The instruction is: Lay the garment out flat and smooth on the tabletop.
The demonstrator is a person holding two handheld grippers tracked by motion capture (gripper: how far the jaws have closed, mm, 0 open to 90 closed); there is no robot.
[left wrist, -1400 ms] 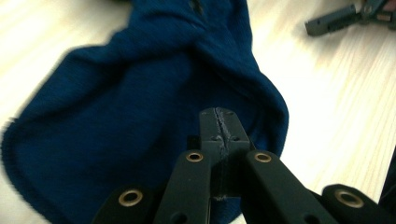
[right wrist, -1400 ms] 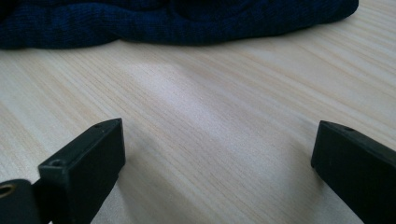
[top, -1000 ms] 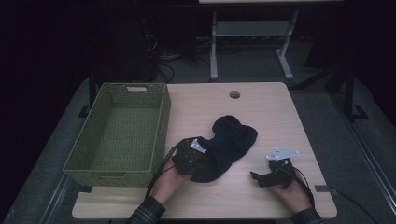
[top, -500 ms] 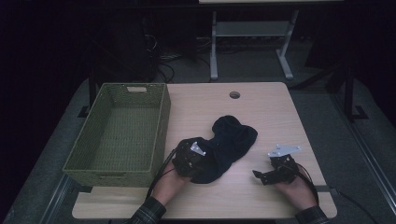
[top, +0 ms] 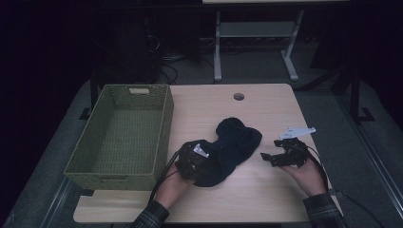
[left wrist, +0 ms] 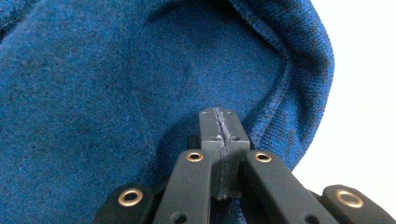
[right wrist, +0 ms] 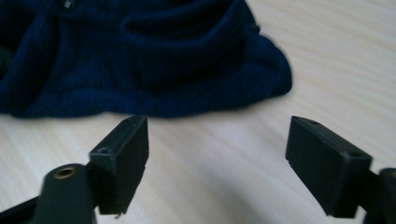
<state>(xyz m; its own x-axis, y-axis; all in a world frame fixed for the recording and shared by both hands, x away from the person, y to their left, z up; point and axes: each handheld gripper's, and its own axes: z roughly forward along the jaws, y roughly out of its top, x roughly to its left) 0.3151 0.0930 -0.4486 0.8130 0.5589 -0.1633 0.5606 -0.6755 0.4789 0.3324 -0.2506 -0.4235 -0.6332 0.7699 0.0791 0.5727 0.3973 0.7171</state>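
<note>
The table (top: 266, 190) has bare wood right of and behind the cloth (top: 233, 147) at its middle. The basket (top: 76, 166) sits over its left edge, nothing inside. Left gripper (left wrist: 219, 126) pinches the cloth's hem; right gripper (right wrist: 217, 158), jaws just closing on nothing, hangs beside it.

Light wood-grain desk (top: 266, 199) with a round cable hole (top: 238, 96) near its far edge. On its left side stands a green woven basket (top: 95, 166), overhanging the left edge. Right of the basket, toward the near middle, lies a crumpled dark blue knitted cloth (top: 235, 142).
</note>
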